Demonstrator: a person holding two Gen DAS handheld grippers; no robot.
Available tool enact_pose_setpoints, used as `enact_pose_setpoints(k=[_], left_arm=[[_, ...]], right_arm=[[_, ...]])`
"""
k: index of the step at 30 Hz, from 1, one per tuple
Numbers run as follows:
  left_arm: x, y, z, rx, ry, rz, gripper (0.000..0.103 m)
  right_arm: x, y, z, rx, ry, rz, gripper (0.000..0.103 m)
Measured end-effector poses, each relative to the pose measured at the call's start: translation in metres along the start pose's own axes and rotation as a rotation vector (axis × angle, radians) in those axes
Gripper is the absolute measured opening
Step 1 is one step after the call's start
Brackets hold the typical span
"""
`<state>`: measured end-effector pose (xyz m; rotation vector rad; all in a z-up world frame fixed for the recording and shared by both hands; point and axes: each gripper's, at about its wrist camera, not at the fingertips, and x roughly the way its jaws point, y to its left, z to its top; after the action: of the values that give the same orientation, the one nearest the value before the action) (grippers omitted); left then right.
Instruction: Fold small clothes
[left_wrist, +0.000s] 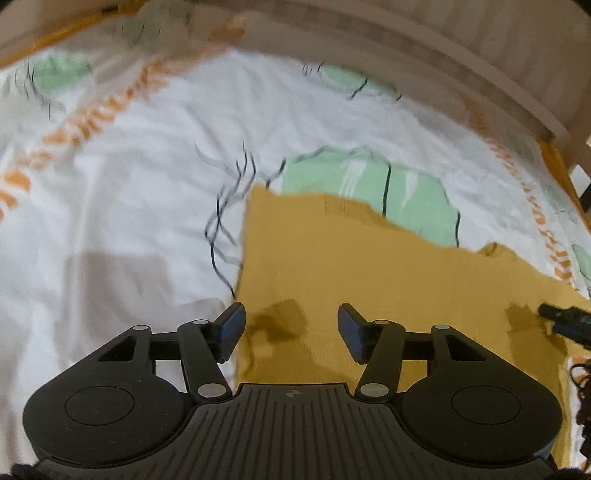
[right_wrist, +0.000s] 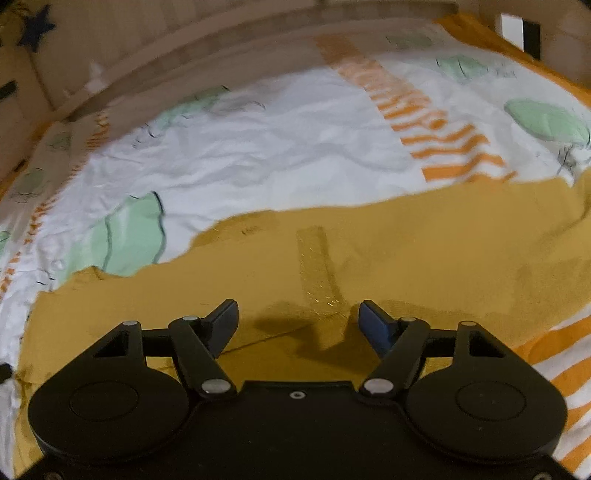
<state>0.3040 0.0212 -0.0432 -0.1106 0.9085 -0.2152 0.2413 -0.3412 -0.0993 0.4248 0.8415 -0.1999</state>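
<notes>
Both tongs, left (left_wrist: 291, 325) & right (right_wrist: 298, 320), hover apart, empty, over mustard garment (right_wrist: 388, 254) spread flat on bed sheet (right_wrist: 258, 155), apparently ready for folding.

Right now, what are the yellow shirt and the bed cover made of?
The shirt looks like soft matte knit, likely cotton: no shine, lying limp, with a slightly glossy strip on it. The cover looks like thin woven cotton: it holds crisp wrinkles and carries printed green and orange shapes. Neither can be told for sure from looks.
</notes>
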Motion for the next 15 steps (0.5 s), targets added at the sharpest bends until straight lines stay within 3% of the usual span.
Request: enact_pose_setpoints(k=[5,8,10,11,15], left_arm=[[-0.007,-0.004,0.009,0.037,-0.021,-0.017,0.054],[-0.004,-0.003,0.01,0.026,0.001,-0.031,0.054],[-0.003,-0.002,0.008,0.022,0.009,-0.036,0.054],[-0.003,-0.001,0.008,0.022,0.009,-0.034,0.054],[-0.005,0.001,0.009,0.019,0.002,-0.032,0.054]], right_arm=[[0.005,-0.007,-0.001,0.057,-0.014,0.021,0.069],[0.007,-0.009,0.002,0.09,-0.02,0.033,0.054],[0.007,-0.009,0.003,0.098,-0.018,0.037,0.027],[0.008,-0.01,0.004,0.104,-0.016,0.047,0.022],[-0.009,-0.009,0.007,0.128,-0.023,0.074,0.02]])
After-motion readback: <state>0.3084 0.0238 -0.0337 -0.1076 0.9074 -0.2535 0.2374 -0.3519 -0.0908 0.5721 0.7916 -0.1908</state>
